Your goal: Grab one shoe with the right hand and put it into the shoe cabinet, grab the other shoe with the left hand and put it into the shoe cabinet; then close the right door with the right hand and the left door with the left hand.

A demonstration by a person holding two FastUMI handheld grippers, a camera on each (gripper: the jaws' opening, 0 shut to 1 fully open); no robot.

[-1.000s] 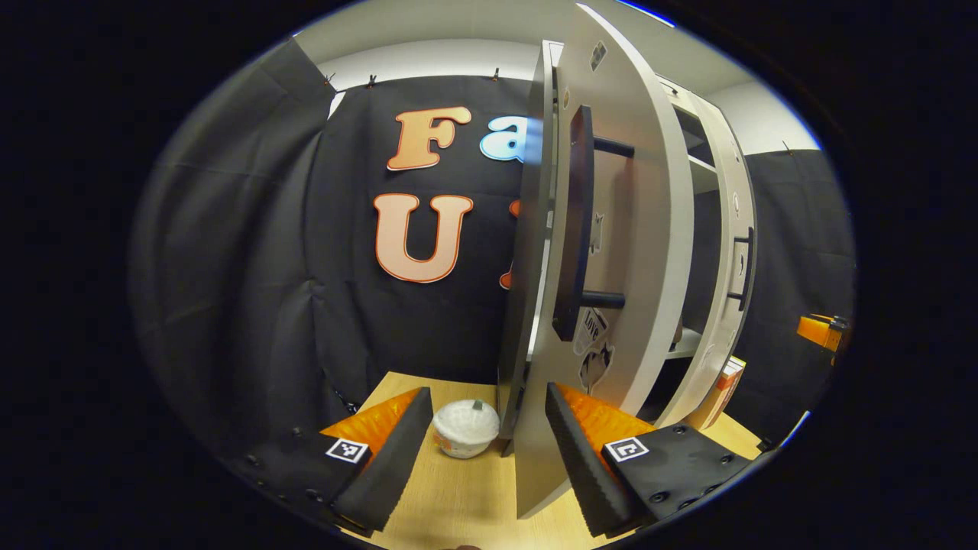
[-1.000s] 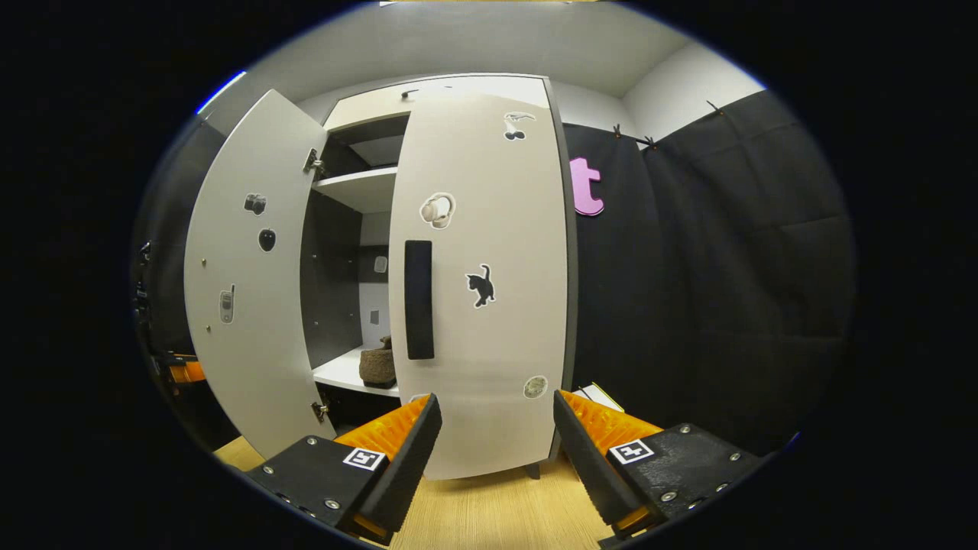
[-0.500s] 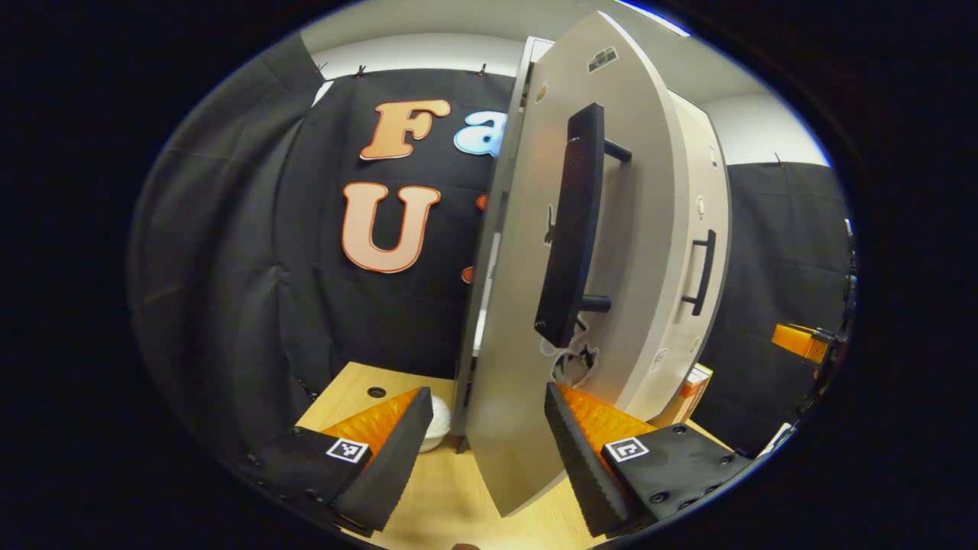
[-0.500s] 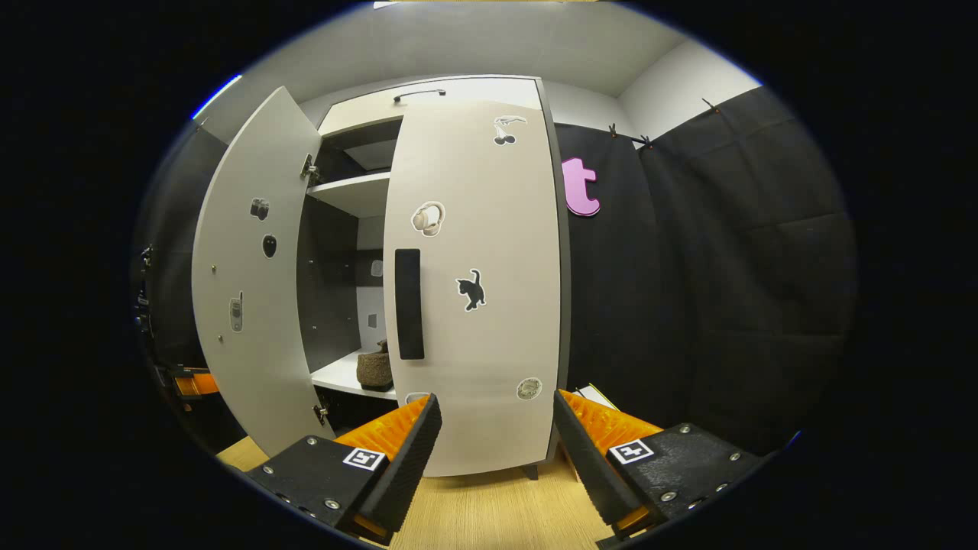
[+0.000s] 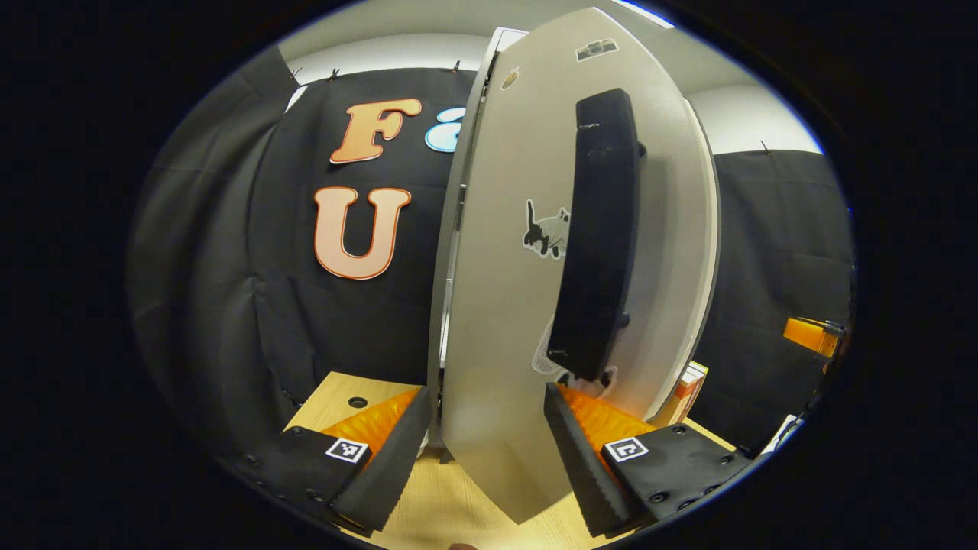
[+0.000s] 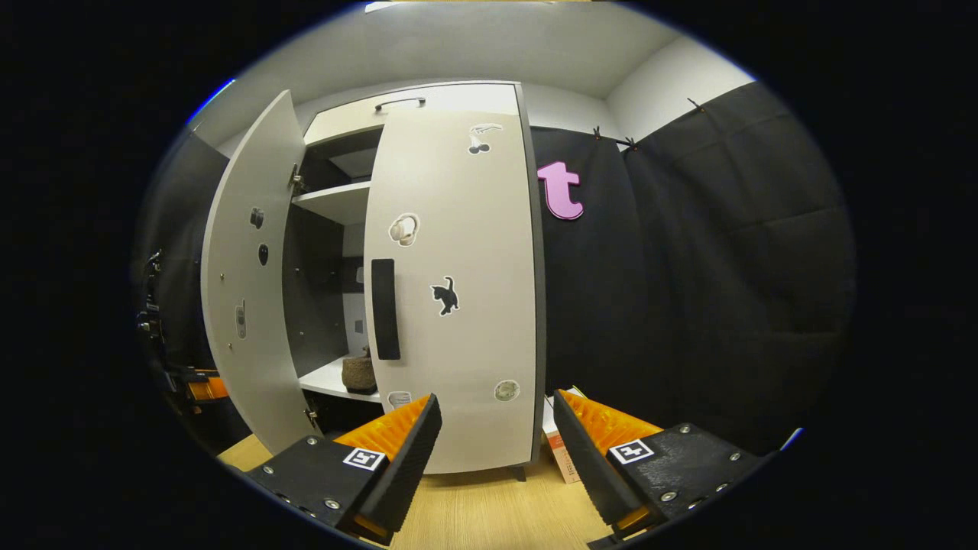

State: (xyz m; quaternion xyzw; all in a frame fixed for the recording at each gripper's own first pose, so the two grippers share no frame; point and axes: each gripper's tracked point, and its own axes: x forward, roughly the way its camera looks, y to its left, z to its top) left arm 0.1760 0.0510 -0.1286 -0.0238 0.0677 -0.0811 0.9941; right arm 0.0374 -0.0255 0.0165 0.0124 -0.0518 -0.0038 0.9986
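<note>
With a shoe (image 6: 357, 374) already on the cabinet's shelf and the right door (image 6: 451, 290) shut, the left door (image 5: 504, 305) has swung further closed between the left gripper's (image 5: 483, 451) released jaws; the right gripper (image 6: 497, 451) also hangs unclenched.

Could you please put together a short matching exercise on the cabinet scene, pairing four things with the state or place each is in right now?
Things:
1. right door
2. left door
3. shoe
4. right gripper

States or places:
A. on a shelf inside the cabinet
B. partly open, standing out from the cabinet front
C. open, holding nothing, back from the cabinet
D. shut against the cabinet front

Pairs: 1-D, 2-B, 3-A, 4-C
</note>
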